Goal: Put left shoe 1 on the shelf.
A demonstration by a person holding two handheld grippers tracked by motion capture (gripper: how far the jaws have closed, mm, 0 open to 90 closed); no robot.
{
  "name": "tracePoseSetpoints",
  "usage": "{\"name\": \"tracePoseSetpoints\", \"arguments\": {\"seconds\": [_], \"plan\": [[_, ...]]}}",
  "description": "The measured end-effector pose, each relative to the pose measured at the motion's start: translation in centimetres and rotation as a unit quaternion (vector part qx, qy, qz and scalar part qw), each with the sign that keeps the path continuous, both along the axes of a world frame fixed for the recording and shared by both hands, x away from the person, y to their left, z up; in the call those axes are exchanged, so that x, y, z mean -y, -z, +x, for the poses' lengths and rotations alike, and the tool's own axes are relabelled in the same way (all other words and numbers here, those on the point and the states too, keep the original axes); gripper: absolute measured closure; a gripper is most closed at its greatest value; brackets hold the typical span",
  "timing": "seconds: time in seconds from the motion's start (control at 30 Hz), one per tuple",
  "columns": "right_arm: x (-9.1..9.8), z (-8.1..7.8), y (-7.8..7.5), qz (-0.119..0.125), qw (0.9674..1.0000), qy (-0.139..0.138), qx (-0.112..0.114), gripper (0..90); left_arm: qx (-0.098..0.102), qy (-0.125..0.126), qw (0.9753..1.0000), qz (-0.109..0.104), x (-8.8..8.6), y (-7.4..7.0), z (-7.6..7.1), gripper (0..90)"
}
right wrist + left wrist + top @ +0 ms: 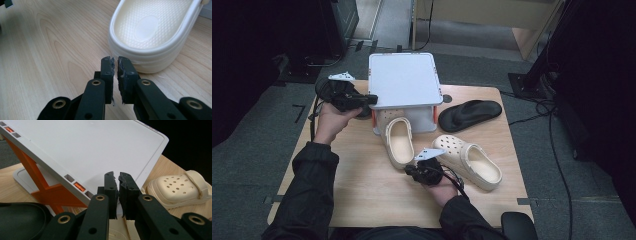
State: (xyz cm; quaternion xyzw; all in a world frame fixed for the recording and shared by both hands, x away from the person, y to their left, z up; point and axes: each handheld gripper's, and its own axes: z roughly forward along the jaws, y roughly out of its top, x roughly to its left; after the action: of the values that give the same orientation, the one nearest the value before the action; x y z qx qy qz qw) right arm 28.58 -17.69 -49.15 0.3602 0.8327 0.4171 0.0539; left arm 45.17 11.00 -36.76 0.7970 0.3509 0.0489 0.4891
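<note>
Starting at the left of the table (362, 200), our left gripper (371, 98) rests against the left edge of the white rack (404, 80); its jaws are pressed together on nothing, and in the left gripper view (117, 176) they point at the rack's tilted top shelf, with its orange cross-brace (47, 192) below. A dark shoe (20, 220) lies close by at that view's lower left. Moving right, one cream clog (399, 140) has its toe tucked under the top shelf and its heel still out on the wood, so we judge it only partly stowed. Our right gripper (409, 170) sits just at that clog's heel; in the right gripper view (114, 60) its jaws are nearly closed and empty, tips beside the heel rim (150, 56). Further right, the second cream clog (467, 160) lies loose on the table, and the black sandal (469, 115) lies beside the rack. We reckon most of the stowing remains: finish the first clog, then the others.
</note>
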Motion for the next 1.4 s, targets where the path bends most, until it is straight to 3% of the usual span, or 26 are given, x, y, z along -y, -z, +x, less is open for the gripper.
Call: {"name": "tracePoseSetpoints", "arguments": {"seconds": [0.57, 1.17, 1.4], "plan": [[-1.3, 1.9, -0.4, 0.013, 0.9994, 0.014, 0.027, 83.0, -0.001, 0.000, 1.0000, -0.002, 0.0, 0.0, 0.0, 85.0], [-2.6, 5.3, -0.5, 0.003, 0.9994, 0.027, 0.024, 82.0, -0.006, 0.001, 1.0000, -0.003, -0.1, 0.0, 0.0, 85.3], [-3.1, 6.5, -0.4, 0.002, 0.9991, 0.026, 0.033, 80.7, -0.006, 0.001, 1.0000, -0.004, -0.1, 0.0, 0.1, 85.2]]}}
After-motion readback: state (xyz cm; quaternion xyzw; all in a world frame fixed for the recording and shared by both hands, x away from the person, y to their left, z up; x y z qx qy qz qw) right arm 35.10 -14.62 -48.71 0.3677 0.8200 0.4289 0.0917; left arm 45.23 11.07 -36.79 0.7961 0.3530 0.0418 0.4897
